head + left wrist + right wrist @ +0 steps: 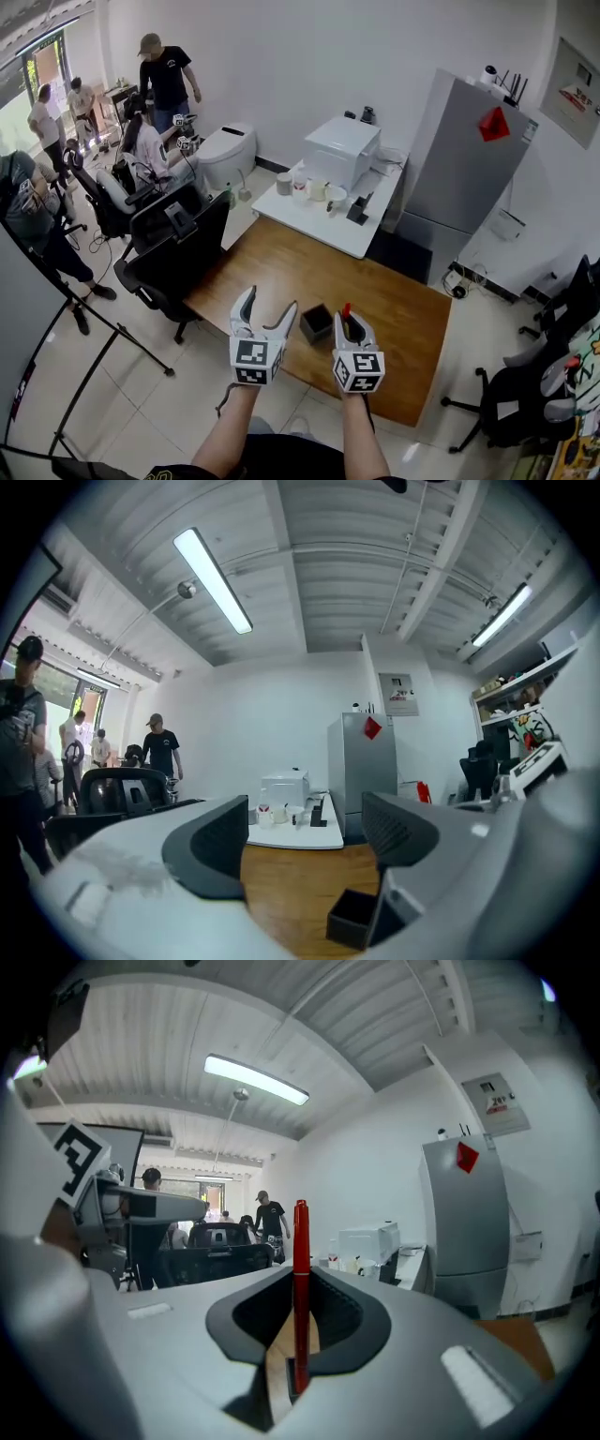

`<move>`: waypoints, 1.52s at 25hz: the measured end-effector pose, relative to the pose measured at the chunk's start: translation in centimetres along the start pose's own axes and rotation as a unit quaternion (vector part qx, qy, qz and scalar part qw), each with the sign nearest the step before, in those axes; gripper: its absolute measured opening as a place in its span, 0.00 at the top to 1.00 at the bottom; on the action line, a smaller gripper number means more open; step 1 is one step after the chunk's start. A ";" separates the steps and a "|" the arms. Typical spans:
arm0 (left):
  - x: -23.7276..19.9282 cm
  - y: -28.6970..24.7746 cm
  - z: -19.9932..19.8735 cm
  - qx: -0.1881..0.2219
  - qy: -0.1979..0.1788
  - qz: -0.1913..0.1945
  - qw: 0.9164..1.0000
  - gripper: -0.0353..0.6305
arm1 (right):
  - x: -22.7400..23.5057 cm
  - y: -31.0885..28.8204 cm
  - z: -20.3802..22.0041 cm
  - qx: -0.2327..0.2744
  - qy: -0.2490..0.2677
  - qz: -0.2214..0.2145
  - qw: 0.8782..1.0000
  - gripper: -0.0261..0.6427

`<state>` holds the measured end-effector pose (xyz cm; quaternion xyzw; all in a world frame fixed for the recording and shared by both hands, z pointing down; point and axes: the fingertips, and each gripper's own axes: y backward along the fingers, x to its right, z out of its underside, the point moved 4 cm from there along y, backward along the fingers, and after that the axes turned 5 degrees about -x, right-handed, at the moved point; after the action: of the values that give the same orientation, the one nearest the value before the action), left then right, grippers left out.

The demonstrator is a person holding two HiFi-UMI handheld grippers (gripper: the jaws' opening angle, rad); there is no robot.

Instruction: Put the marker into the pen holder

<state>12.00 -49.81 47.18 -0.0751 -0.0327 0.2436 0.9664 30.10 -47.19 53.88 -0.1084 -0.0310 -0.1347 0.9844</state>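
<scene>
A red marker [300, 1288] stands upright between the jaws of my right gripper [302, 1312], which is shut on it; its red tip [346, 308] pokes up above the right gripper [354, 330] in the head view. The black square pen holder [316, 323] sits on the wooden table [281, 262], just left of the right gripper. My left gripper [266, 316] hangs left of the holder, open with nothing between its fingers. In the left gripper view the holder [354, 918] lies low beside the right jaw of the left gripper [305, 832].
A white desk [309, 220] with a printer [342, 150], cups and a black stand adjoins the wooden table's far side. A grey cabinet [464, 159] stands at right. Black office chairs [169, 253] crowd the table's left; several people are at far left. A tripod [94, 319] stands near.
</scene>
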 end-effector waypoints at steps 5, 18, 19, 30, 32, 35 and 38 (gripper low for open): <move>-1.1 -1.8 0.9 -0.016 -0.002 -0.004 1.000 0.38 | 0.0 -3.7 4.3 -0.017 -0.009 -0.035 0.999 0.89; -7.8 -2.2 1.2 -0.037 0.001 -0.029 0.999 0.38 | 0.4 -12.0 10.1 -0.075 0.019 0.004 0.997 0.89; -8.2 -2.2 1.6 -0.038 0.002 -0.029 0.999 0.38 | 0.7 -12.1 10.5 -0.079 0.018 0.013 0.997 0.89; -9.6 -3.2 1.8 -0.038 0.007 -0.002 0.999 0.38 | 0.8 -12.9 13.2 -0.105 0.027 0.050 0.993 0.89; -9.5 -3.4 1.8 -0.039 0.004 0.006 0.999 0.38 | 0.7 -12.6 13.7 -0.108 0.027 0.053 0.992 0.89; -9.2 -3.6 2.1 -0.041 0.000 0.018 0.999 0.38 | 0.8 -11.9 14.2 -0.109 0.022 0.062 0.992 0.89; -9.1 -3.8 2.8 -0.048 -0.002 0.026 0.998 0.38 | 0.9 -11.3 15.0 -0.116 0.013 0.073 0.990 0.89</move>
<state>5.47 -57.08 50.31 -0.1219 -0.0446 0.2669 0.9550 27.38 -54.68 70.85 -0.2220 0.0061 -0.0667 0.9728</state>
